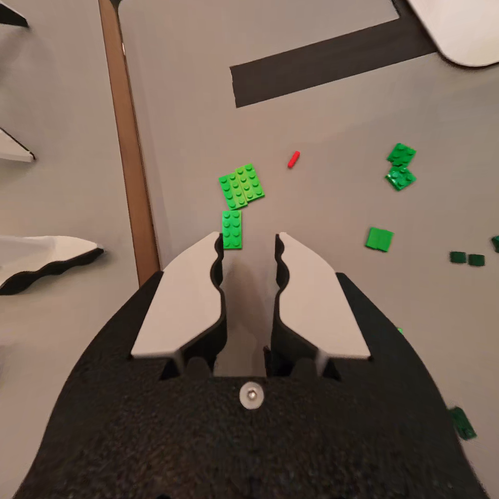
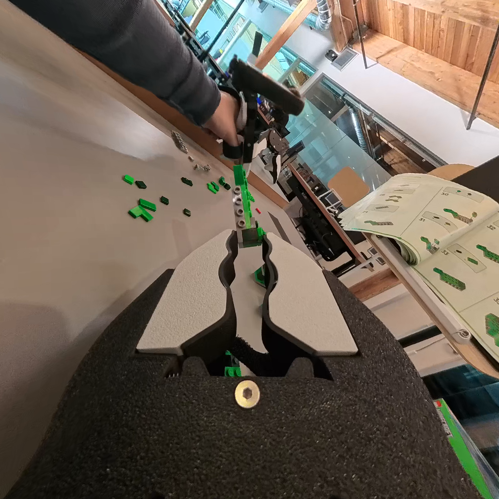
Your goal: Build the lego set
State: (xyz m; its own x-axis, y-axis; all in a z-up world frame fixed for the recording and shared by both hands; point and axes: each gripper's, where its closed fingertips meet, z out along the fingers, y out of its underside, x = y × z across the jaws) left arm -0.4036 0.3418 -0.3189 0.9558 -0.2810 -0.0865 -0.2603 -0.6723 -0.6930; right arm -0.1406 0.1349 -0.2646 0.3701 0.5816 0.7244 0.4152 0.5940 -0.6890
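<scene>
While hovering over grey table [image 1: 189, 121], left gripper [image 1: 249, 237] spread apart, nothing between fingers. Just beyond left fingertip: bright green 2x4 plate [image 1: 232, 229], flat on table; farther, two overlapping green plates [image 1: 241, 186]. Small red piece [image 1: 293, 159] to right, apart. More green pieces [image 1: 401, 167] far right. Right gripper [image 2: 249, 240] clamped on near end of green-and-grey lego assembly [image 2: 243, 208], raised off table. Open instruction booklet [image 2: 445, 229] at right; loose green pieces [image 2: 143, 209] at left.
</scene>
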